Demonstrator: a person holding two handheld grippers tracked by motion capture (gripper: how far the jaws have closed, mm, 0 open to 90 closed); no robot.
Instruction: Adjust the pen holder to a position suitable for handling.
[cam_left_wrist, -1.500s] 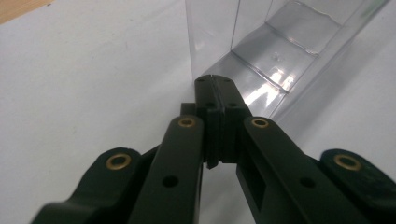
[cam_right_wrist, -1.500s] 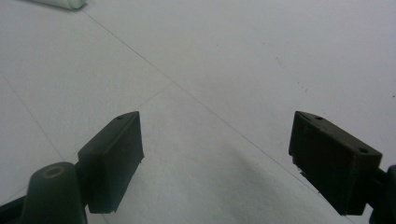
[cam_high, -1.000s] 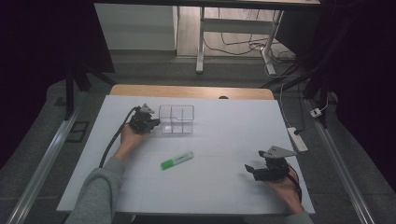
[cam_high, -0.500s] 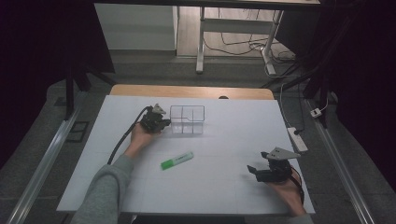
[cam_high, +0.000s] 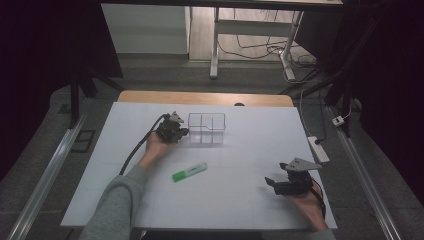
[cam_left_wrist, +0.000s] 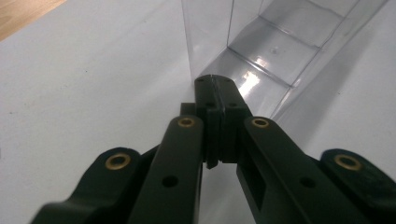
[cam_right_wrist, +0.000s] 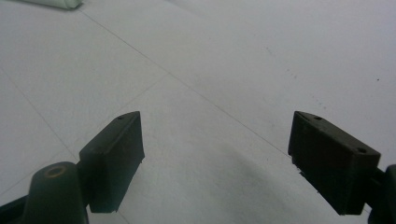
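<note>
Far left in the high view, a grey sleeve (cam_high: 117, 200) runs up from the bottom edge to the left hand (cam_high: 152, 147), and a black cable (cam_high: 140, 145) trails back from it across the white table (cam_high: 240, 200). The left gripper (cam_high: 181, 132) sits at the left end of the clear box (cam_high: 206, 128), tips right against its wall. In the left gripper view the jaws are pressed together, pad to pad, nothing between them, their tips (cam_left_wrist: 214, 84) at the near corner of the box (cam_left_wrist: 275, 51); I cannot tell if they touch the plastic. The box stands upright toward the table's far side, split into compartments, and they look empty.

Moving right: a green marker (cam_high: 189, 171) lies flat on the table, nearer the person than the box, well apart from both grippers.

Far right, the right hand (cam_high: 307, 207) holds the right gripper (cam_high: 272, 183) low near the table's front edge, pointing left. In the right gripper view the jaws are spread wide over bare white table (cam_right_wrist: 210, 70), holding nothing.
</note>
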